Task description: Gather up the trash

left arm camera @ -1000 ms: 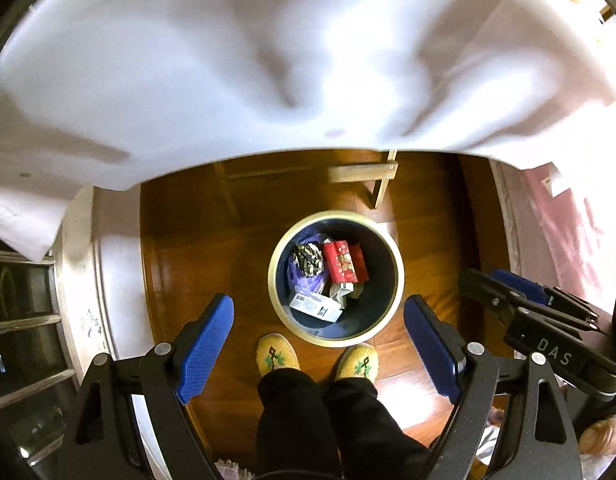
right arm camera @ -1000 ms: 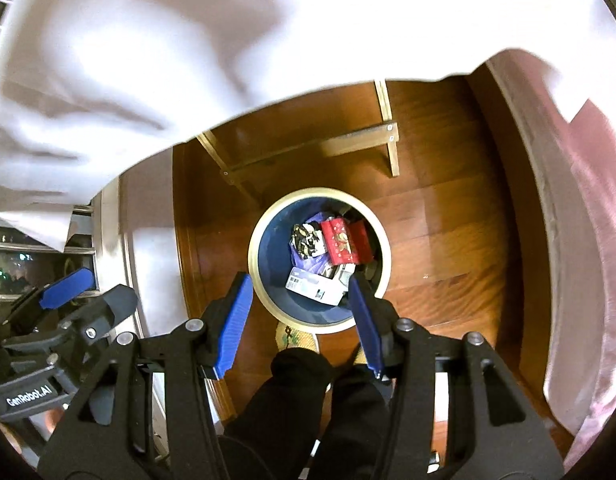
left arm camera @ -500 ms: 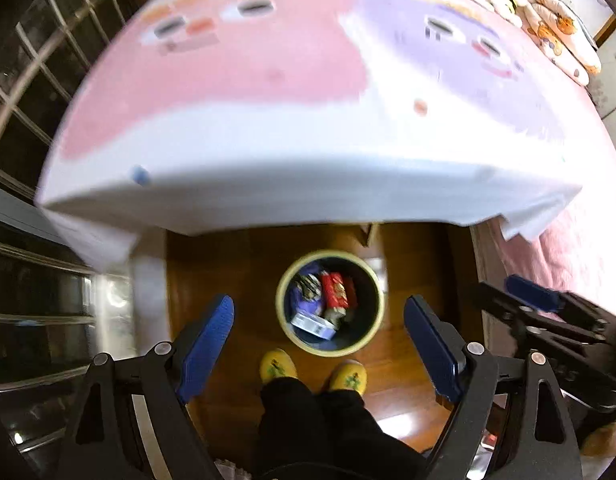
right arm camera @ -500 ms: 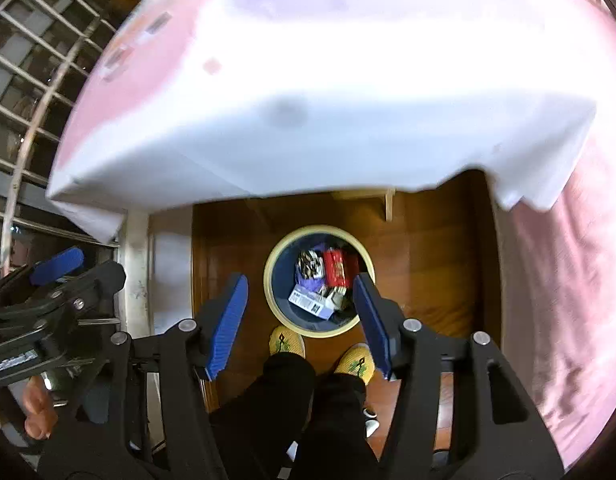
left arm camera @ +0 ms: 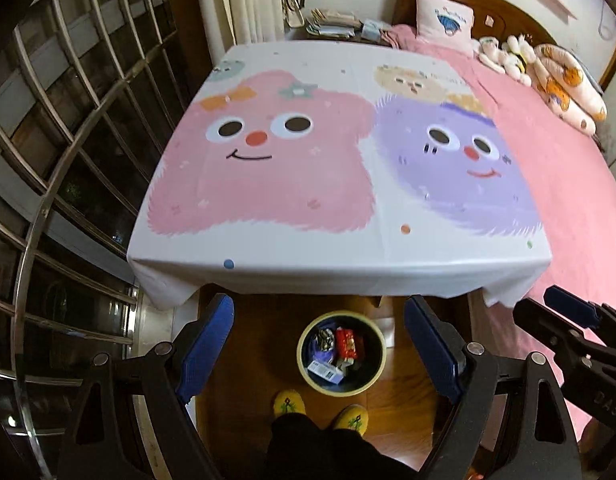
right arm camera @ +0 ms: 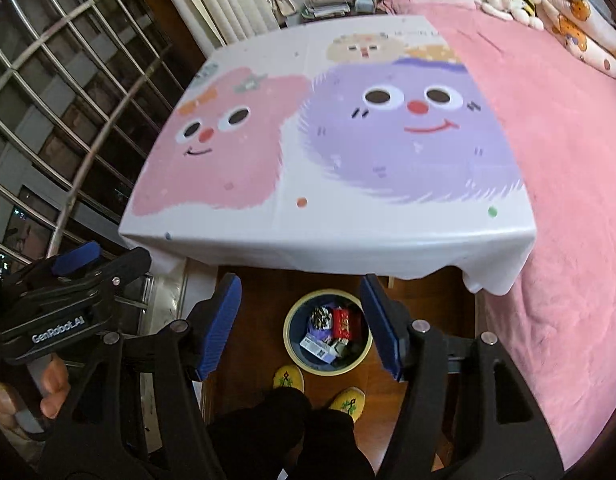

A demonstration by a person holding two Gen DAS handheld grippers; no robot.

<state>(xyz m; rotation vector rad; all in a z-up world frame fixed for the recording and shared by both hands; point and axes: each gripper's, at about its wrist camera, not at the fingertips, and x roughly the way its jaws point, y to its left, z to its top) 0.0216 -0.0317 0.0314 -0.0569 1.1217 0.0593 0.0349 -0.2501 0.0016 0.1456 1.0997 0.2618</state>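
A round blue bin with a yellow rim (left arm camera: 304, 354) (right arm camera: 288, 342) stands on the wooden floor below the table edge. Inside lie a red packet (left arm camera: 348, 343) (right arm camera: 342, 322), a white box (left arm camera: 325, 371) (right arm camera: 316, 347) and other wrappers. My left gripper (left arm camera: 319, 348) is open, high above the bin, with nothing between its blue pads. My right gripper (right arm camera: 300, 324) is also high over the bin; its jaws are opening and hold nothing. Each gripper shows at the side of the other's view.
A table (left arm camera: 340, 256) (right arm camera: 328, 236) under a white cloth with pink and purple cartoon faces fills the middle. A pink bed (left arm camera: 568, 184) lies right, barred windows (left arm camera: 67, 120) left. The person's yellow slippers (left arm camera: 289, 402) stand by the bin.
Both grippers rose from under the tablecloth edge to above table height, so the table top now shows and the bin looks smaller. The right jaws widened.
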